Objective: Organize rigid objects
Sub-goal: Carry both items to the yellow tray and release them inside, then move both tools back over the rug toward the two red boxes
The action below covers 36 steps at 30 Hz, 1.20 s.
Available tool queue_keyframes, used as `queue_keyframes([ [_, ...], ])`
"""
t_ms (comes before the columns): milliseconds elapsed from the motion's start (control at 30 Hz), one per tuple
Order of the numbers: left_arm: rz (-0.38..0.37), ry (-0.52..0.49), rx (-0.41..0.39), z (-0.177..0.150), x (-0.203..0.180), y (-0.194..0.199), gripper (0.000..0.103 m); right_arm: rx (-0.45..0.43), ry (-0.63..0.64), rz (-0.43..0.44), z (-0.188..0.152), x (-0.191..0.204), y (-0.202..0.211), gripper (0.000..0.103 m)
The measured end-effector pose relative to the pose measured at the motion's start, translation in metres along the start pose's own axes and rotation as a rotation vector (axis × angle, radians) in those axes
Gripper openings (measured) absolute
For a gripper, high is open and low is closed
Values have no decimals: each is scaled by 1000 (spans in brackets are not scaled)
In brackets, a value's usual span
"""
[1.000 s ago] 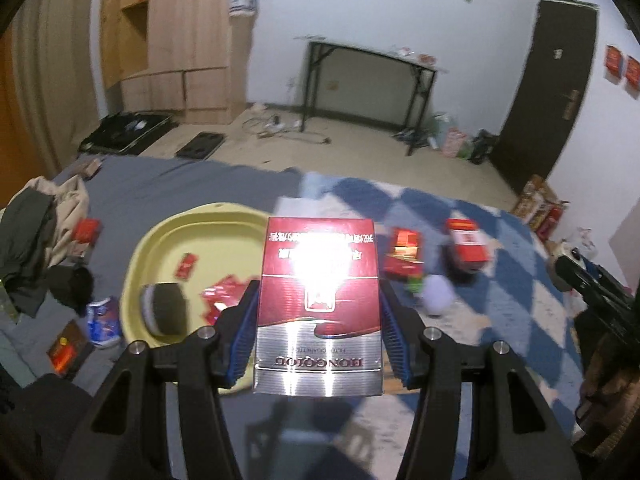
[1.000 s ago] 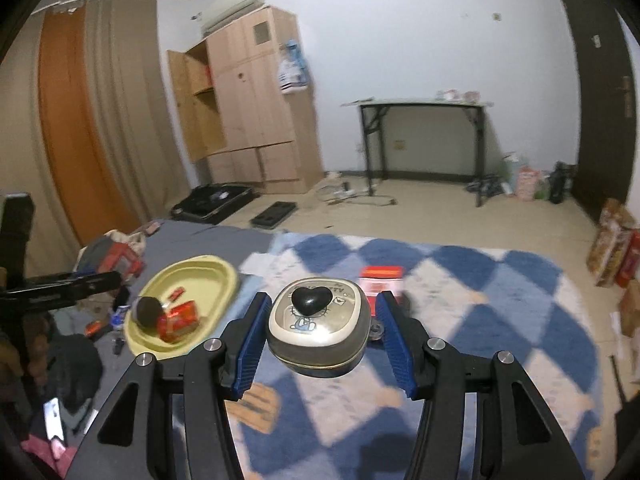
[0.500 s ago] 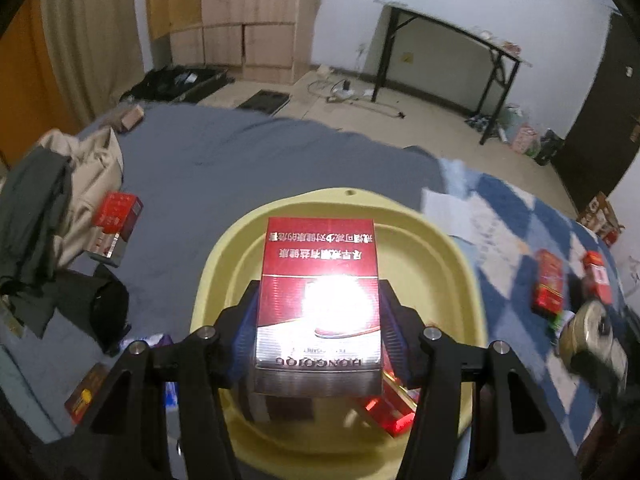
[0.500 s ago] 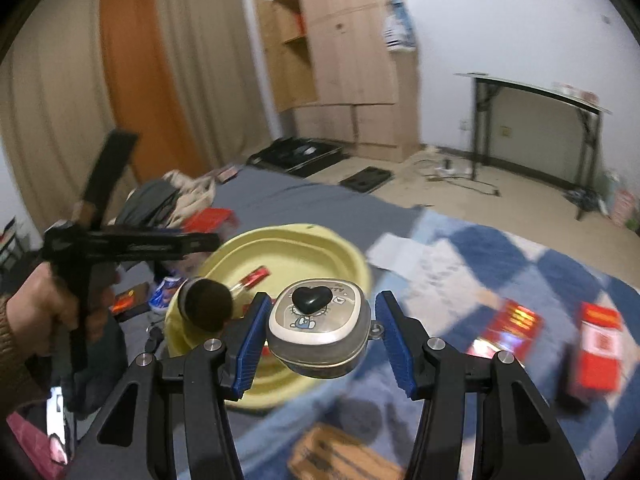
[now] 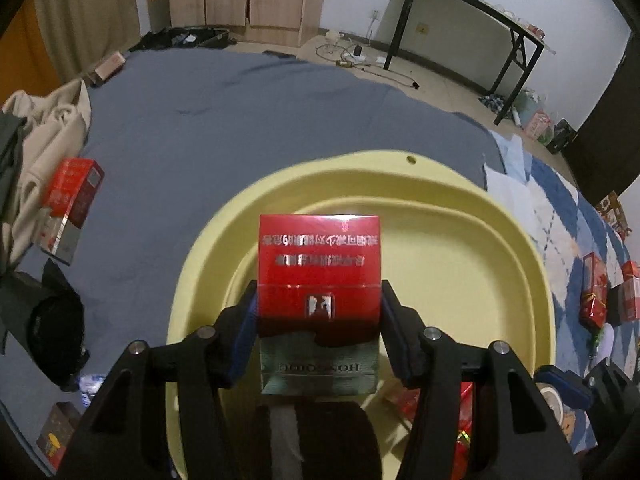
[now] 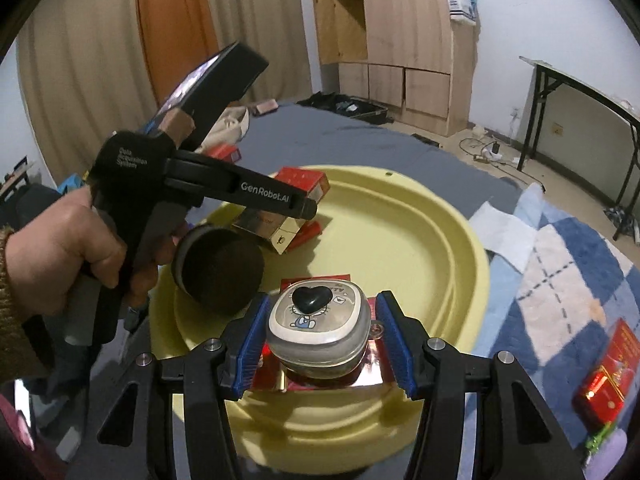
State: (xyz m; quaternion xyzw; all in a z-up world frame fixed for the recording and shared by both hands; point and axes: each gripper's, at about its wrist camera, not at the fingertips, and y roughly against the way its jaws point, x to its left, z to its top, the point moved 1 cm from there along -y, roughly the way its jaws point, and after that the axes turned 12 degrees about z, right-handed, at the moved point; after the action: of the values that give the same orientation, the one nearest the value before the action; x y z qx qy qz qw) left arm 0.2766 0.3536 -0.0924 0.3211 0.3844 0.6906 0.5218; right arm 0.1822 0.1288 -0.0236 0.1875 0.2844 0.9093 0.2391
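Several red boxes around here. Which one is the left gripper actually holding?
The red and silver box clamped between the left gripper's blue pads, held above the yellow basin. The other red boxes lie on the bedding or in the basin.

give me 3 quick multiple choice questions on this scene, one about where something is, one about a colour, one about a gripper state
1. Where is the left gripper holding the red box?
A. over the yellow basin
B. over the black table
C. inside the cupboard

2. What colour is the heart on the small tin?
A. red
B. black
C. white

3. How does the right gripper stand?
A. open and empty
B. shut on a red box
C. shut on the small tin

Answers:
1 A, the yellow basin fills the left wrist view behind the box.
2 B, a black heart sits on the tin's pale lid.
3 C, both blue pads press the tin's sides.
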Motion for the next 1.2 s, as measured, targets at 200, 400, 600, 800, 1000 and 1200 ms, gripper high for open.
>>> queue_keyframes([
  [200,-2,14,-5,-1,1,-3,59,2,14,-1,12,1,-18,54],
  [400,-44,49,-56,-3,-2,20,99,-25,4,15,13,6,-10,82],
  [600,-40,55,-132,0,-3,70,103,-110,-44,49,5,9,31,100],
  [800,-84,58,-227,-18,-40,149,103,-209,-101,-71,-21,-7,119,103],
  [1000,-172,14,-230,-76,-123,214,103,-239,-218,-272,-83,-40,238,103],
  [1200,-340,56,-84,-131,-173,229,103,-249,-263,-434,-139,-54,358,103],
])
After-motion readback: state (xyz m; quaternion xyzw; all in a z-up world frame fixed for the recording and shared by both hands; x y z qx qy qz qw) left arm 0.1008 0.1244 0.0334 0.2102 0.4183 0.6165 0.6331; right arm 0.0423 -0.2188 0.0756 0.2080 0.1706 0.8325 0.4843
